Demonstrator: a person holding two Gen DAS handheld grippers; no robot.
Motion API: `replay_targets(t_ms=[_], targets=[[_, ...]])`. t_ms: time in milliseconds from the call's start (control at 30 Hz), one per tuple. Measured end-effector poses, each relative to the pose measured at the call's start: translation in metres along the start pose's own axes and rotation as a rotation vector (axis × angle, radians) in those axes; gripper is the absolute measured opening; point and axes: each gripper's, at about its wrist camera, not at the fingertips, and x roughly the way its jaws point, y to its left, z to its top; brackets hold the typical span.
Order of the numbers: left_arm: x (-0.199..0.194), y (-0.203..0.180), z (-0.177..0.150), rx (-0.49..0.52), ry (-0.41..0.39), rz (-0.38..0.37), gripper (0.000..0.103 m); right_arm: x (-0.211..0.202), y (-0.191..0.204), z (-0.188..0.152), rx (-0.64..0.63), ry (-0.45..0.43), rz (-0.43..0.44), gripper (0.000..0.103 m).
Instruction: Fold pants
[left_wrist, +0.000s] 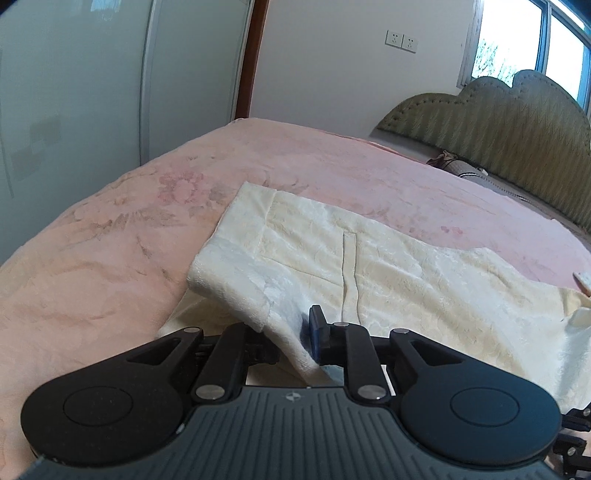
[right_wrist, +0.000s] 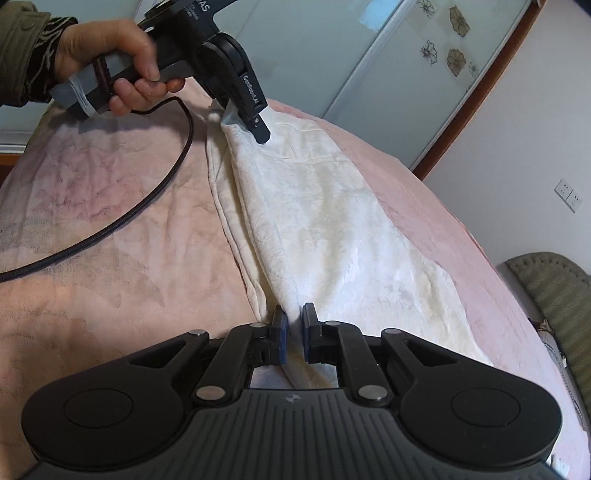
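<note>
1. Where the pink bed (left_wrist: 110, 240) fills the left wrist view, spread across its middle and lower right: cream pants (left_wrist: 388, 266), lying flat, a seam running down the centre.
2. Pinched in the left claw (left_wrist: 291, 343) at bottom centre: one corner of the pants, lifted off the bed and folded over; blue pad (left_wrist: 316, 332) pressed to the cloth on the right, the other finger hidden under the fold.
3. Seen again in the right wrist view at upper centre: left claw (right_wrist: 258, 129), gripping the far end of the pants (right_wrist: 332, 221), held by a hand (right_wrist: 110, 62) in the upper left.
4. Trailing from that handle down to the left edge, over the bed (right_wrist: 110, 258): a black cable (right_wrist: 162, 177).
5. Stretched from upper centre to bottom centre of the right wrist view: the pants as a long band, raised along its left edge, a second layer lying flat beneath.
6. Closed narrowly on the near end of that edge at bottom centre: right claw (right_wrist: 293, 328), cloth passing between its two blue pads (right_wrist: 282, 332).
7. In the background: green headboard (left_wrist: 498, 147) at the right, window (left_wrist: 535, 40) at upper right, wall sockets (left_wrist: 400, 41) at top centre, wardrobe doors (left_wrist: 74, 92) at the left.
</note>
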Motion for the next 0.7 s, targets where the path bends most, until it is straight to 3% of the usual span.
replay_targets(t_ms=[67,167,300,400,467,533,633,700], targets=[[-0.001,-0.003,0.001,0.011,-0.001,0.019,0.025,-0.002,0.001,-0.002,0.019,0.003,0.008,0.009],[-0.007,-0.007,0.005,0.021,-0.006,0.056,0.038,-0.002,-0.005,-0.004,0.096,-0.002,0.029,0.009],[-0.026,-0.009,0.008,0.067,-0.044,0.181,0.052,-0.021,-0.006,-0.008,0.050,-0.007,0.039,0.010],[-0.040,-0.005,0.011,0.061,-0.088,0.261,0.055,-0.048,-0.032,-0.019,0.180,-0.027,0.110,0.011],[-0.048,-0.010,0.014,0.067,-0.126,0.284,0.055,-0.067,-0.052,-0.035,0.304,-0.047,0.078,0.011],[-0.051,-0.019,0.018,0.066,-0.152,0.251,0.055,-0.080,-0.072,-0.056,0.420,-0.027,0.005,0.011],[-0.048,-0.049,0.023,0.091,-0.155,0.117,0.057,-0.094,-0.097,-0.097,0.621,0.053,-0.161,0.011],[-0.043,-0.076,0.021,0.130,-0.146,0.021,0.058,-0.100,-0.108,-0.124,0.765,0.125,-0.172,0.011]])
